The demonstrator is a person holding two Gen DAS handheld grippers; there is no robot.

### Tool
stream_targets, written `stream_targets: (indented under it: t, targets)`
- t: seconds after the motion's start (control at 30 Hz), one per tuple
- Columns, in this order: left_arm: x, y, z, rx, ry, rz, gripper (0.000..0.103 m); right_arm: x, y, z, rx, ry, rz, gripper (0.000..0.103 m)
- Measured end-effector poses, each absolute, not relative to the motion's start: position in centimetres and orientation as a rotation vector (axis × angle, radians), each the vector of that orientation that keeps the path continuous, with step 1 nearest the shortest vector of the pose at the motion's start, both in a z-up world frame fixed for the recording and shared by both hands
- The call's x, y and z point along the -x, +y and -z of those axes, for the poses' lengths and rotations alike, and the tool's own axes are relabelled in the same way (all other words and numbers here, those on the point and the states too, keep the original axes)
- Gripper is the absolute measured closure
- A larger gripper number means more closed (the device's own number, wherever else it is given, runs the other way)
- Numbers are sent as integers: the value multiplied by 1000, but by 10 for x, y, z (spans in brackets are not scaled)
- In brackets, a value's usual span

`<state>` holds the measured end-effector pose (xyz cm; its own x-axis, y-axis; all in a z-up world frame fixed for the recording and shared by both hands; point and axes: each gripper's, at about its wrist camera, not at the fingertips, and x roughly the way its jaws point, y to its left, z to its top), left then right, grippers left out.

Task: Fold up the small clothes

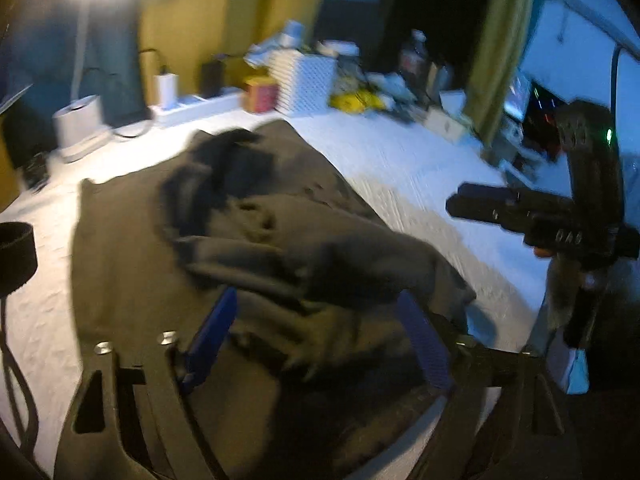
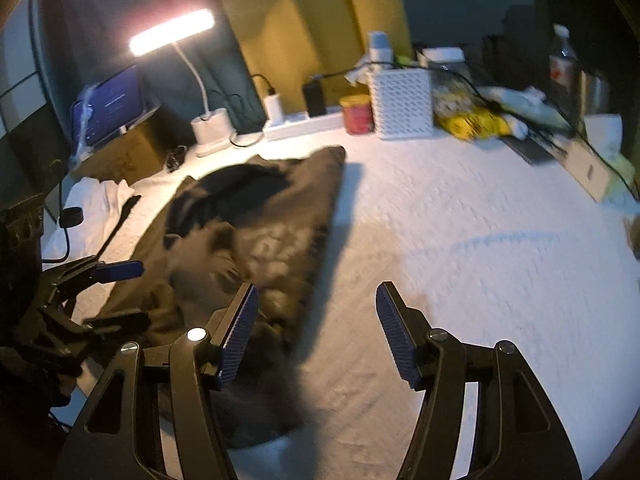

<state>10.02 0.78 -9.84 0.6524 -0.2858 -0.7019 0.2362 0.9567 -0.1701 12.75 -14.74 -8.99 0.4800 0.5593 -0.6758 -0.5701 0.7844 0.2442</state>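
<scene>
A dark brown garment (image 1: pixel 248 232) lies crumpled on the white cloth-covered table (image 1: pixel 400 168); it also shows in the right wrist view (image 2: pixel 256 224). My left gripper (image 1: pixel 320 312) is open, its blue pads straddling a raised fold of the garment near its front edge, without pinching it. In the right wrist view the left gripper (image 2: pixel 116 292) sits at the far left over the garment's near end. My right gripper (image 2: pixel 316 312) is open and empty, just right of the garment's edge above the bare table (image 2: pixel 460 240). It shows at the right in the left wrist view (image 1: pixel 480 208).
A lit desk lamp (image 2: pixel 172 32), a power strip (image 2: pixel 300 120), a red tin (image 2: pixel 356 114), a white perforated box (image 2: pixel 404 104), yellow packets (image 2: pixel 468 120) and bottles line the back edge. A tablet on a cardboard box (image 2: pixel 116 140) and white cloth (image 2: pixel 96 196) lie left.
</scene>
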Motion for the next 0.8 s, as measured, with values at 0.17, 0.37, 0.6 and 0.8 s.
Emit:
stream_targets:
  t: [0.17,0.37,0.6,0.8]
  targets:
    - [-110,-7,120,7,906,313,92,-127,-157,100,-5,833,-683,38]
    - [-82,10,92,-9,842,269,99,-126,-152,106,1,848,-691,38]
    - [-46,45,72,4,816,186,99,-117,-127,109,62,864,-742,38]
    - [-27,61,79,21,837,136,100,-102,-102,121,172,888,-773,38]
